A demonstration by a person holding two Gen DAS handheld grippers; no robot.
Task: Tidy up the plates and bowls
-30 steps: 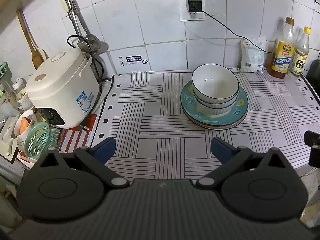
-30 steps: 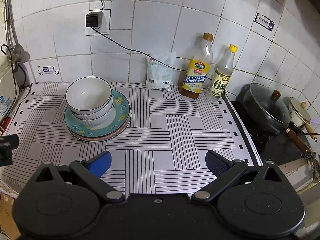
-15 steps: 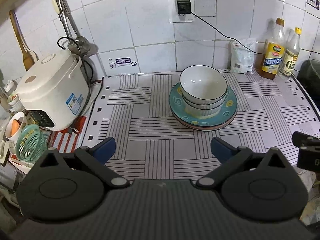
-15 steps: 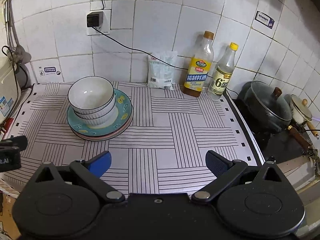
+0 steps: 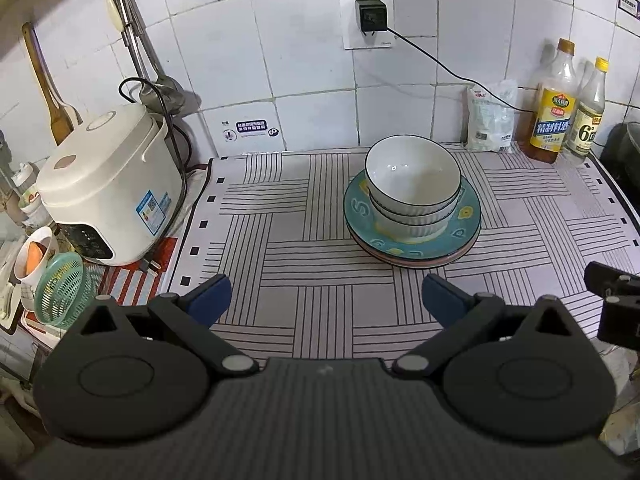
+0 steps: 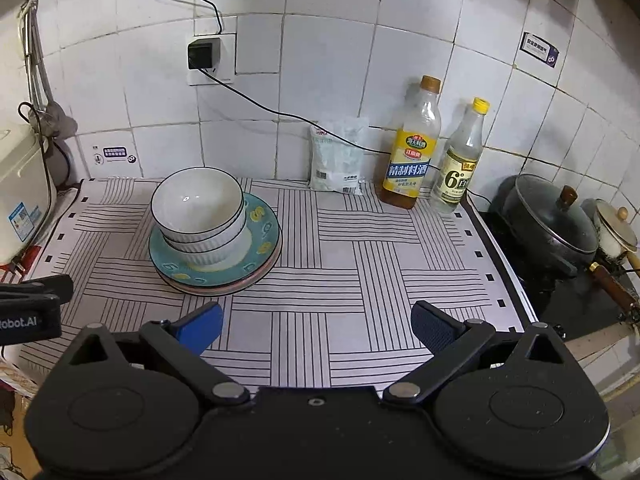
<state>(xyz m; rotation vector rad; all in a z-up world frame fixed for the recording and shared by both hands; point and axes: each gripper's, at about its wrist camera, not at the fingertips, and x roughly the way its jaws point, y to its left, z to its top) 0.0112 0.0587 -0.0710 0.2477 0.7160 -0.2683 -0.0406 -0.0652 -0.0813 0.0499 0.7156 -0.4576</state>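
Two white bowls [image 5: 414, 178] sit one inside the other. They rest on a teal plate [image 5: 468, 216] w/ yellow marks, and that plate sits on a pink plate [image 6: 264, 270] under it. The whole stack is on a striped mat [image 5: 288, 240], toward the far side, near the tiled wall.

The left gripper [image 5: 326, 300] is spread wide w/ nothing in it. It hangs over the near edge of the mat, well apart from the stack. The right gripper [image 6: 316, 326] is spread wide too, w/ nothing in it, also over the near edge. The stack is far and to the left of it.

On the left, off the mat, stands a white rice cooker [image 5: 108, 192]. Near it are a green basket [image 5: 60, 290] and a cup [image 5: 34, 256] w/ something orange in it. On the far right are a white bag [image 6: 340, 156] and 2 bottles [image 6: 412, 148] by the wall. A dark pot [image 6: 548, 224] w/ a lid sits right of the mat.
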